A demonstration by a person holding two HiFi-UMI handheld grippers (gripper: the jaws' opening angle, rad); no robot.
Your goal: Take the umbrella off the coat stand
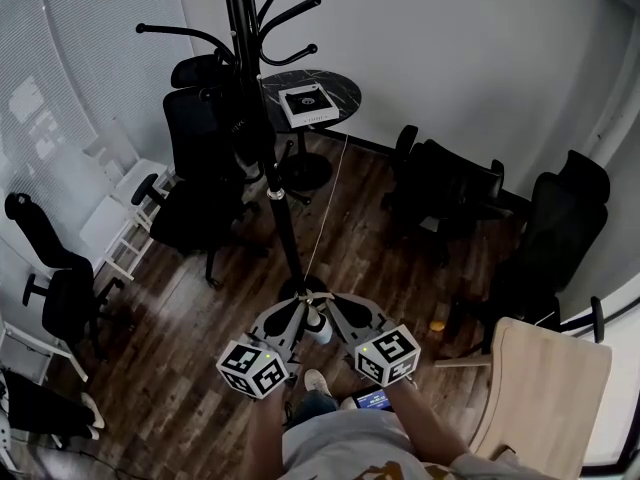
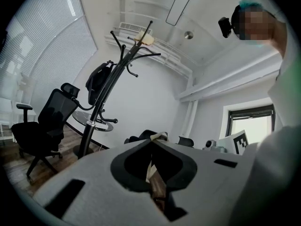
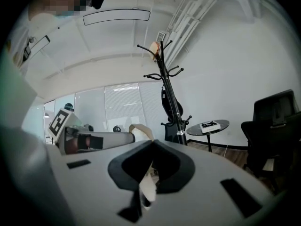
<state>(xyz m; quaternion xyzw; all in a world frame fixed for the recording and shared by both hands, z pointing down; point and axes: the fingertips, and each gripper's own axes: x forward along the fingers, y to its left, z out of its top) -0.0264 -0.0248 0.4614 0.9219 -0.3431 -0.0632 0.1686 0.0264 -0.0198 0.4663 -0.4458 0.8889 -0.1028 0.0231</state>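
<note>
The black coat stand (image 1: 283, 218) rises from the wooden floor in front of me, with curved hooks at its top. A dark folded umbrella (image 2: 97, 81) hangs from one arm beside the pole; it also shows against the pole as the umbrella (image 3: 168, 100) in the right gripper view. From the head view it is hard to separate from the chair behind. My left gripper (image 1: 300, 305) and right gripper (image 1: 335, 305) are held low, close to my body, tips almost together. Both are shut and hold nothing. They are well short of the stand.
A round black table (image 1: 345, 88) with a white box (image 1: 308, 103) stands behind the stand. Black office chairs (image 1: 205, 168) sit left, and more chairs (image 1: 450, 193) right. A light wooden chair back (image 1: 545, 388) is at my right, white folding chairs (image 1: 115, 208) by the left wall.
</note>
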